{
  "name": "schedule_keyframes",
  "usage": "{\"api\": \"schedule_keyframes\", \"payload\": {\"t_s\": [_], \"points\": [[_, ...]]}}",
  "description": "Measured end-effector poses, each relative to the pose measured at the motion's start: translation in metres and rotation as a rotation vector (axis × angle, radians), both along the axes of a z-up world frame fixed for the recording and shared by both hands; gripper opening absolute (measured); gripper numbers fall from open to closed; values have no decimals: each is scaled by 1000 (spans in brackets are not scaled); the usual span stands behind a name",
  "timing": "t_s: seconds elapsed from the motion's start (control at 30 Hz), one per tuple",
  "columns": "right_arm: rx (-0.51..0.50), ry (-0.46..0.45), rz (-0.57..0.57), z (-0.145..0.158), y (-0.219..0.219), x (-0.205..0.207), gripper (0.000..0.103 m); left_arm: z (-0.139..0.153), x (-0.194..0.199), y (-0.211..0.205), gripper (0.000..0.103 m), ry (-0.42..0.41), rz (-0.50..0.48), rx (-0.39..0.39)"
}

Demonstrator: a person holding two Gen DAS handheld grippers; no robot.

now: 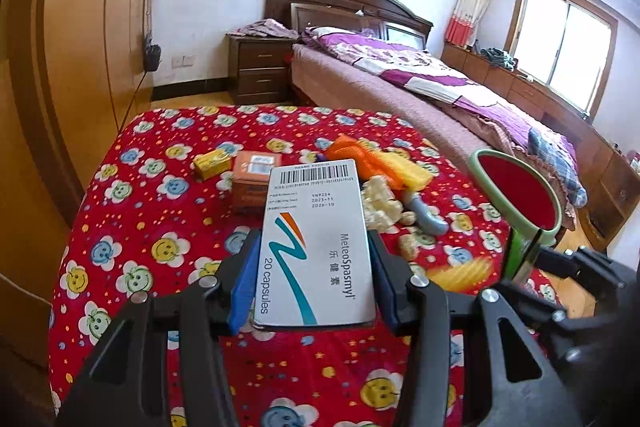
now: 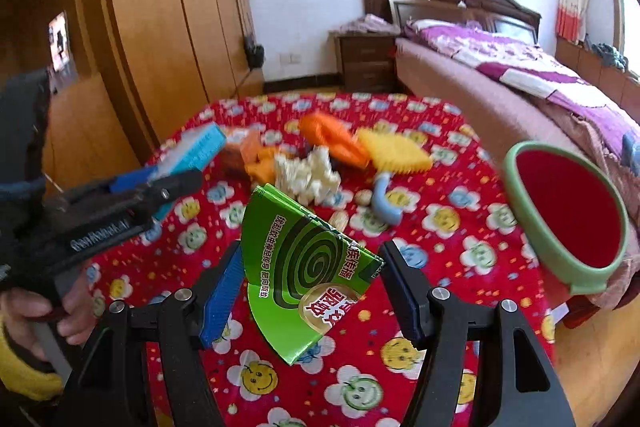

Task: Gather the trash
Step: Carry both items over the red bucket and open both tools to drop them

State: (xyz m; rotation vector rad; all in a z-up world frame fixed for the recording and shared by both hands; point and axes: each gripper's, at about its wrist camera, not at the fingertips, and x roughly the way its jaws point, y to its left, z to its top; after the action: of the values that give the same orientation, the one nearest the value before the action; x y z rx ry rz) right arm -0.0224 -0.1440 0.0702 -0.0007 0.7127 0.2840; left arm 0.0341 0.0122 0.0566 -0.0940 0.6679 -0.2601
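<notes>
1. left gripper, nearest: blue pads clamped on both long sides of white capsule box, box flat, barcode end pointing away, held above the red flower cloth.
2. right gripper: jaws abt halfway, green mosquito-coil box between them, crushed and tilted; left pad touches one edge, right corner meets the right pad, so looks pinched, over the cloth.
3. person's hand w/ yellow cuff, on left gripper handle, left of the cloth's near edge.
4. green-rimmed bin, red inside, mouth tipped toward camera, just off the cloth's right edge.
5. mid-cloth litter: whitish crumpled lump, grey-blue curved piece, orange item, yellow ridged item, all close together.
6. far-left of cloth: small yellow box, orange carton.
7. beyond cloth: bed w/ purple quilt, nightstand, wardrobe.
</notes>
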Motion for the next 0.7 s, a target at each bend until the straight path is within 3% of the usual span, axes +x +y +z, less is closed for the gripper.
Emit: {"api": "schedule_keyframes", "payload": {"t_s": [0.27, 0.7], "points": [[9, -79, -71, 27, -31, -5, 69, 15, -2, -19, 51, -26, -44, -5], [39, -90, -286, 26, -115, 3, 69, 25, 27, -98, 51, -23, -178, 7]]}}
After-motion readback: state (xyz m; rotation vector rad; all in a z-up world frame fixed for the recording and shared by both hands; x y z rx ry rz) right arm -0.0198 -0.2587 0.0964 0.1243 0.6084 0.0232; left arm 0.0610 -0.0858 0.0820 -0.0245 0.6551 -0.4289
